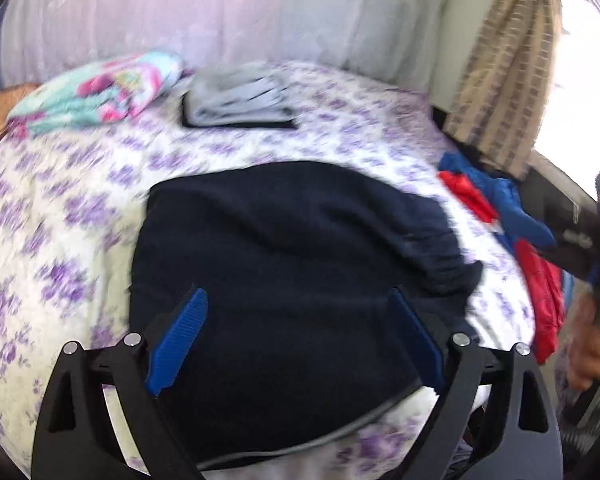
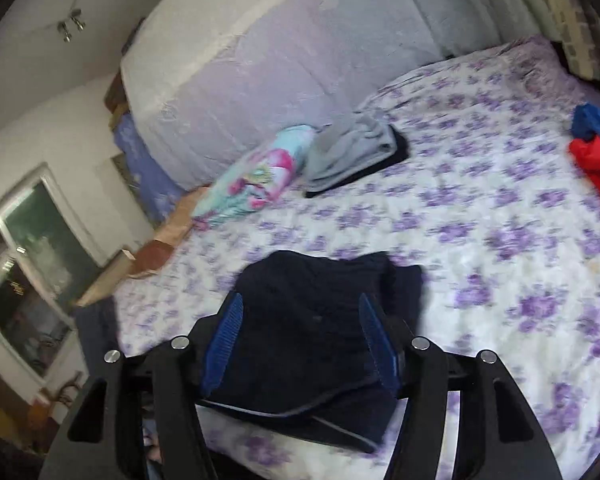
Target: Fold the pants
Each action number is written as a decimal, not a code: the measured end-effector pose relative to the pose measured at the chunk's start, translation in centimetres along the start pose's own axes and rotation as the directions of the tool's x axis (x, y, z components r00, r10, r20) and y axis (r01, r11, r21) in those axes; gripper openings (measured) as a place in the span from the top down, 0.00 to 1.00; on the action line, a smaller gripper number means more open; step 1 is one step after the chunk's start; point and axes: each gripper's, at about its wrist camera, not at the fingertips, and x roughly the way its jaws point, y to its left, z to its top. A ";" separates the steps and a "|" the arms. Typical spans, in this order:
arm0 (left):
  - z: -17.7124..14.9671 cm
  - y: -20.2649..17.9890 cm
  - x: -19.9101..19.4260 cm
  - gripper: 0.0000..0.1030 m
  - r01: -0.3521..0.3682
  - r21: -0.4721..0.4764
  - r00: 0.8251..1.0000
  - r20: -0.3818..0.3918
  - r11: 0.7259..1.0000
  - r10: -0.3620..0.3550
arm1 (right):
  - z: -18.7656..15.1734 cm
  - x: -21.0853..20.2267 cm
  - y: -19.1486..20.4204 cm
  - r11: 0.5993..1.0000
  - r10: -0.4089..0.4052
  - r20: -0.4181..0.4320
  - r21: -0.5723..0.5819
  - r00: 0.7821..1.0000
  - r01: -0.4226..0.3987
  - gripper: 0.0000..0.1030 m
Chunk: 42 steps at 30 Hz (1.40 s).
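Observation:
Dark navy pants (image 1: 284, 248) lie in a folded bundle on the flowered bedsheet (image 1: 60, 208), gathered waistband toward the right. My left gripper (image 1: 296, 292) hovers over their near part, blue pads spread wide apart with only the flat cloth showing between them. In the right wrist view the same pants (image 2: 320, 280) lie at the near edge of the bed. My right gripper (image 2: 300, 298) is open above them, its pads (image 2: 224, 340) clear of the fabric. The picture is blurred, so I cannot tell whether the fingertips touch the cloth.
A folded grey and black stack (image 1: 240, 100) and a bright patterned cloth (image 1: 100, 92) rest at the far side. A red and blue garment (image 1: 500, 208) lies on the right edge of the bed. A person's hand (image 1: 588, 352) shows far right. A pale upright mattress (image 2: 260, 60) stands behind.

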 end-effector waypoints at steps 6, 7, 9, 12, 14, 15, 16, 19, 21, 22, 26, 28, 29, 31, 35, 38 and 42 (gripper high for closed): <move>-2.2 -2.6 3.4 0.12 0.040 0.107 0.991 -0.133 0.993 -0.026 | 1.4 8.9 -1.4 0.987 0.086 -0.151 0.150 0.985 -0.064 0.44; -2.3 -2.5 3.3 0.12 0.051 0.102 0.991 -0.127 0.993 -0.037 | 1.6 10.1 -2.9 0.988 0.021 -0.153 0.153 0.988 0.003 0.51; -2.2 -2.1 3.2 0.12 0.054 0.086 0.992 -0.118 0.995 -0.044 | 1.4 12.0 -8.0 0.953 0.007 -0.183 0.298 0.983 0.049 1.00; -2.3 -1.6 3.3 0.12 0.071 0.069 0.991 -0.121 0.995 -0.062 | 0.6 11.2 -11.0 0.878 0.164 -0.149 0.473 0.975 -0.076 1.00; -2.2 -1.7 3.1 0.12 0.067 0.070 0.993 -0.107 0.995 -0.059 | 0.5 9.4 -9.5 0.904 0.142 -0.123 0.421 0.982 -0.078 0.92; -2.2 -1.7 2.9 0.12 0.066 0.064 0.993 -0.102 0.996 -0.059 | 0.7 8.0 -7.9 0.938 0.086 -0.109 0.343 0.990 -0.044 0.78; -2.2 -1.5 2.8 0.12 0.066 0.055 0.994 -0.096 0.996 -0.061 | 0.9 7.1 -7.0 0.954 0.055 -0.102 0.299 0.993 -0.022 0.72; -1.9 -0.3 2.2 0.12 0.050 0.004 0.996 -0.068 0.999 -0.050 | 1.0 5.1 -4.5 0.977 0.063 -0.109 0.210 0.992 -0.039 0.67; -1.6 0.7 1.7 0.12 0.046 -0.044 0.997 -0.056 0.998 -0.048 | 0.5 5.5 -3.3 0.981 0.079 -0.146 0.190 0.986 -0.051 0.61; -1.5 1.4 1.6 0.12 0.043 -0.064 0.998 -0.053 0.997 -0.047 | 0.4 6.1 -3.1 0.979 0.096 -0.171 0.195 0.981 -0.062 0.57; -1.4 3.8 1.6 0.12 0.003 -0.129 0.998 -0.065 0.992 -0.012 | 0.1 7.6 -3.6 0.984 0.062 -0.168 0.175 0.984 -0.032 0.46; -1.9 4.7 2.0 0.12 0.008 -0.115 0.996 -0.090 0.993 -0.018 | 0.4 7.4 -5.6 0.979 -0.042 -0.150 0.191 0.988 0.071 0.59; -2.1 4.8 1.9 0.12 0.013 -0.101 0.996 -0.088 0.995 -0.021 | 0.2 7.4 -6.9 0.971 -0.019 -0.161 0.231 0.987 0.057 0.69; -2.4 4.7 1.2 0.12 -0.001 -0.088 0.998 -0.067 0.996 -0.005 | -0.2 6.3 -7.5 0.968 -0.008 -0.154 0.248 0.988 0.047 0.68; -1.6 6.6 -1.4 0.09 -0.009 -0.144 1.000 -0.001 0.990 0.009 | -0.2 2.1 -5.8 0.983 -0.135 -0.040 0.124 0.990 0.139 0.12; -1.2 10.0 -2.4 0.06 -0.014 -0.254 1.000 0.008 0.967 0.016 | -0.6 0.8 -7.0 0.985 -0.082 -0.062 0.147 0.995 0.091 0.08; -1.6 14.6 -1.0 0.06 0.056 -0.444 0.995 -0.048 0.894 -0.086 | -2.6 2.5 -10.6 0.937 0.004 -0.173 0.345 0.985 0.057 0.07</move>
